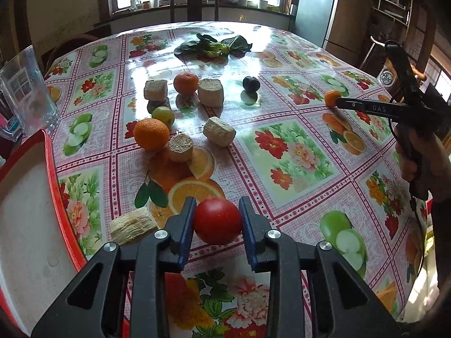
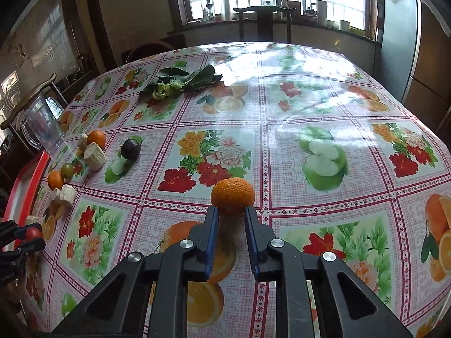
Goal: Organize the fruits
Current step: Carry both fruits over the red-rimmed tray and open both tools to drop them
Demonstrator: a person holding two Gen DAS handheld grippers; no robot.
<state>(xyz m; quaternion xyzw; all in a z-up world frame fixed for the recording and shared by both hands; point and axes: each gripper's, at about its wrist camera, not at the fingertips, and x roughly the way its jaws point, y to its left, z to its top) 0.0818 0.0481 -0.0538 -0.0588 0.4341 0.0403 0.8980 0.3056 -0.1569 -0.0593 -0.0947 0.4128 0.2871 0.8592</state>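
My left gripper (image 1: 217,205) is shut on a red tomato (image 1: 217,220), held just above the tablecloth beside the red tray (image 1: 55,174). My right gripper (image 2: 231,211) is shut on a small orange mandarin (image 2: 232,195) by its near side, at table level; it also shows in the left wrist view (image 1: 332,97). Left on the table are a large orange (image 1: 151,134), a second mandarin (image 1: 185,83), a small green fruit (image 1: 163,114) and a dark plum (image 1: 251,84).
Several beige loofah-like chunks (image 1: 219,131) lie among the fruit. A leafy green vegetable (image 1: 214,45) lies at the far side. A clear plastic jug (image 1: 26,90) stands at the left edge by the tray. A chair (image 1: 193,5) stands behind the table.
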